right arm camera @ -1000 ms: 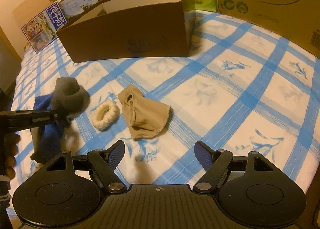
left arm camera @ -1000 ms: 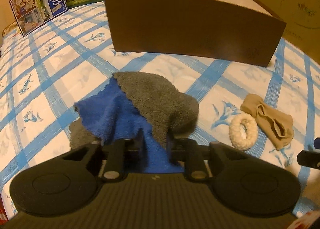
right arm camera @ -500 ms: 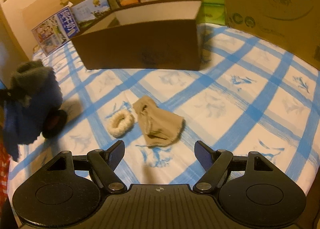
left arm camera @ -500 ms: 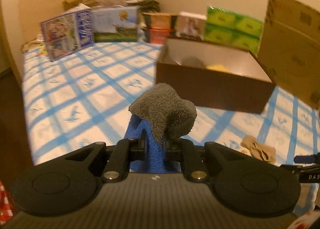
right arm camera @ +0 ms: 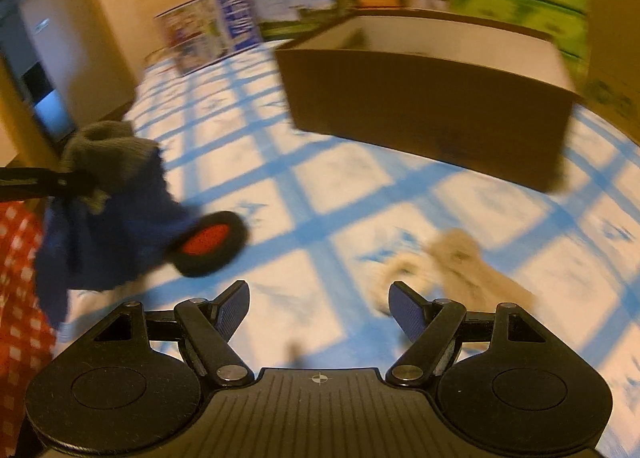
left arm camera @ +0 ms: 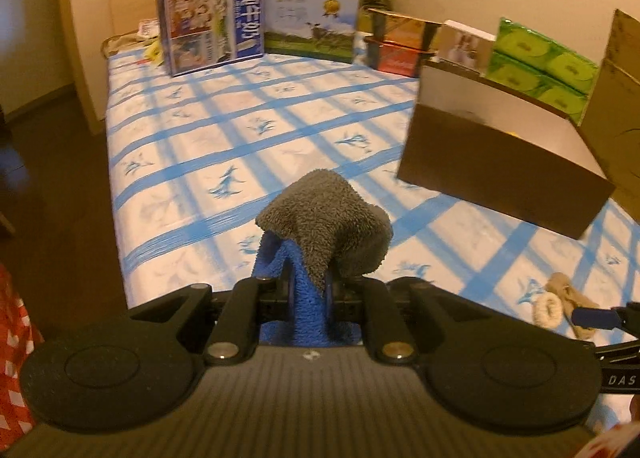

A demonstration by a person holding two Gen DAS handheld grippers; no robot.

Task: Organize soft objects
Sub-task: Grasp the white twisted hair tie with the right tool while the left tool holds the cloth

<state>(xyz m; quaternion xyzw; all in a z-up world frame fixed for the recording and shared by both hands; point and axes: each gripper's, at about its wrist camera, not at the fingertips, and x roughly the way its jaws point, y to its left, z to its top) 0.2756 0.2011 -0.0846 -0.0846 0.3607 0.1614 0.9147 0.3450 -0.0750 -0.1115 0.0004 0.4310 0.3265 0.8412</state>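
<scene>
Left claw (left arm camera: 310, 290) was clamped on the limp, light grey-and-blue towel (left arm camera: 324, 217), pinched mid-fold above the near bed (left arm camera: 192, 161), while right claw (right arm camera: 318, 304) stood apart, empty.

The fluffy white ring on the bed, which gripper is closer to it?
Right. The right gripper hangs open just in front of the white ring and the tan sock. The left gripper, shut on the blue-and-grey cloth, is farther off.
</scene>
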